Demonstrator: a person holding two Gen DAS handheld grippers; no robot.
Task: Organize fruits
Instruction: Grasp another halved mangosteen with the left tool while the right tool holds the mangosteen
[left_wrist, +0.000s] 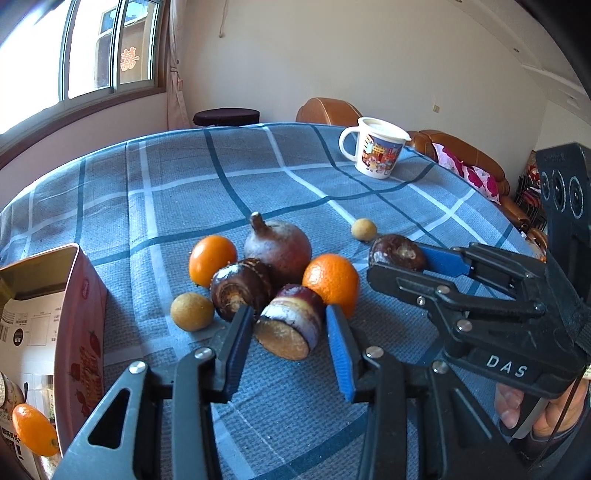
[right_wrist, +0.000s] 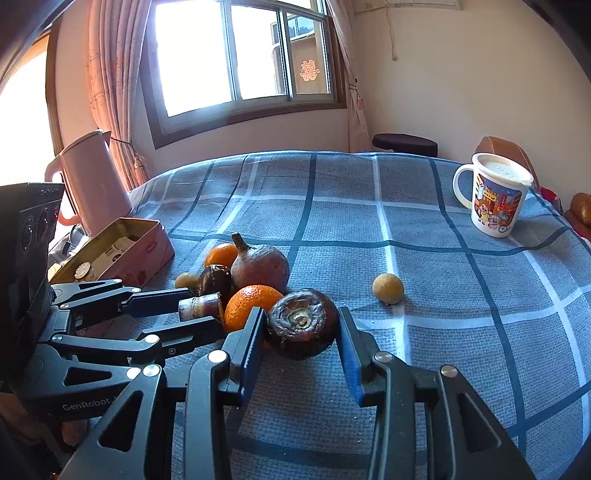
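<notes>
1. Left wrist view: the left hand-held gripper (left_wrist: 290, 325) stood released, its fingers either side of a cut purple cane piece (left_wrist: 290, 326) lying on the blue checked surface (left_wrist: 166, 199). I cannot tell whether the pads touched it.
2. Crowding that piece were a dark water chestnut (left_wrist: 240, 288) against the left finger, an orange (left_wrist: 331, 280) just behind the right finger, a second orange (left_wrist: 212, 259) and a large reddish bulb-shaped fruit (left_wrist: 277, 248) at the back, and a small tan longan (left_wrist: 192, 311) to the left.
3. A pink tin box (left_wrist: 79, 332) stood open at the left edge, near the pile — an orange kumquat (left_wrist: 35, 430) showed low beside it. A cartoon mug (left_wrist: 375, 152) stood well apart at the far side, and another longan (left_wrist: 364, 229) lay alone.
4. The right hand-held gripper (left_wrist: 397, 258) entered from the right, its fingers around another dark water chestnut (left_wrist: 398, 252).
5. Right wrist view: the right hand-held gripper (right_wrist: 301, 332) was spread, that water chestnut (right_wrist: 302, 323) sitting on the surface (right_wrist: 443, 332) between its fingers; contact was unclear.
6. The near orange (right_wrist: 248, 306) pressed close behind the left finger, with the bulb-shaped fruit (right_wrist: 260, 267) beyond.
7. The left hand-held gripper (right_wrist: 201, 308) reached in from the left around the cane piece (right_wrist: 199, 305) — the tin box (right_wrist: 125, 247) and a pink kettle (right_wrist: 94, 181) stood behind it.
</notes>
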